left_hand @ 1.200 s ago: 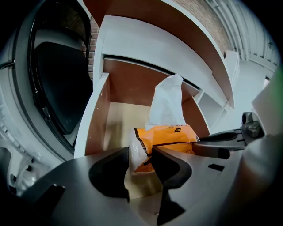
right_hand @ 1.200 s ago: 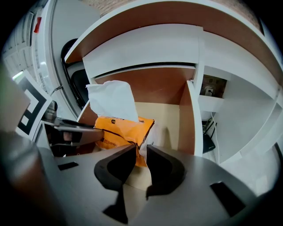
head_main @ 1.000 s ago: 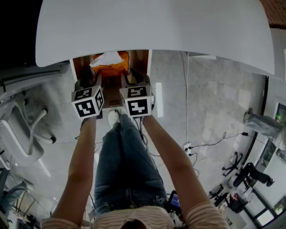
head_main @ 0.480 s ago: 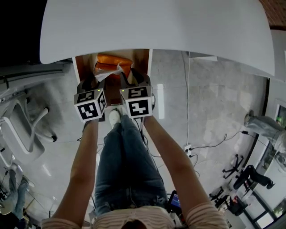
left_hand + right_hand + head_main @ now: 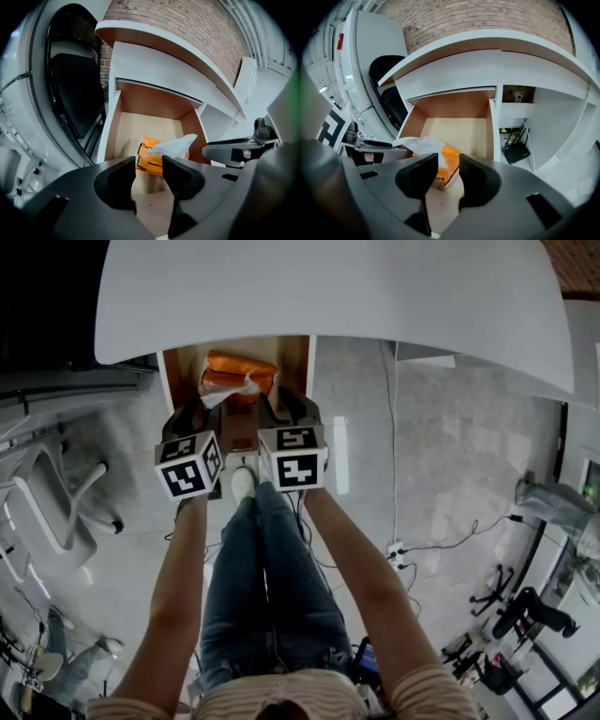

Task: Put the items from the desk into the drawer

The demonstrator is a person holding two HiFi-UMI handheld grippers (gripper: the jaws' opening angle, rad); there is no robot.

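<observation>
Orange packet [image 5: 239,373] lies in the drawer [image 5: 172,381] at top centre; left tongs [image 5: 149,166] and right tongs [image 5: 448,164] have just been opening, apart, empty

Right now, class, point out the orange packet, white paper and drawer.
orange packet [image 5: 147,161], left gripper view, its front.
white paper [image 5: 174,145], left gripper view, its middle.
drawer [image 5: 464,129], right gripper view, its bare floor.
</observation>
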